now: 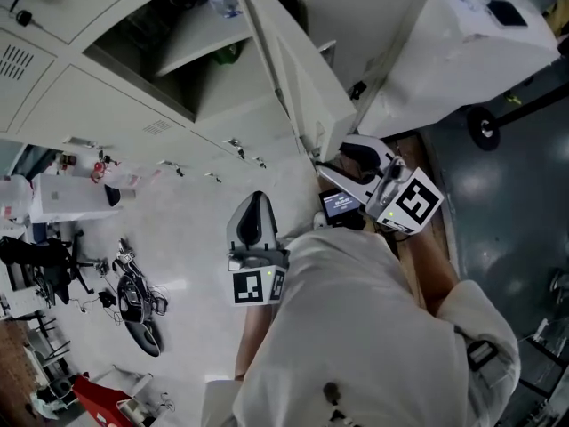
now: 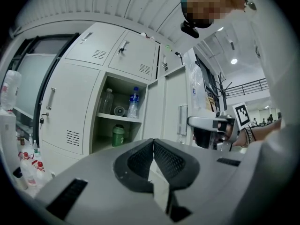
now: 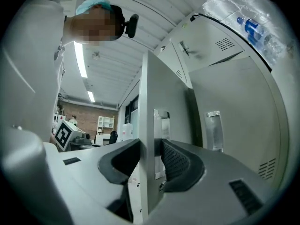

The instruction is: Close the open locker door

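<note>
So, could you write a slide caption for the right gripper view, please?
The right gripper grips the edge of the open locker door, with closed lockers behind it.

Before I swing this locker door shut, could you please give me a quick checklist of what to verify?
1. Grip on the door: ok. The right gripper has its jaws on the free edge of the locker door.
2. Door position: not ok, it stands wide open.
3. Opening clear: ok. The blue-label bottle and the green bottle stand inside on their shelves.
4. Left gripper free: ok, jaws together on nothing.
5. Left gripper out of the door's swing: cannot tell from these views.
</note>
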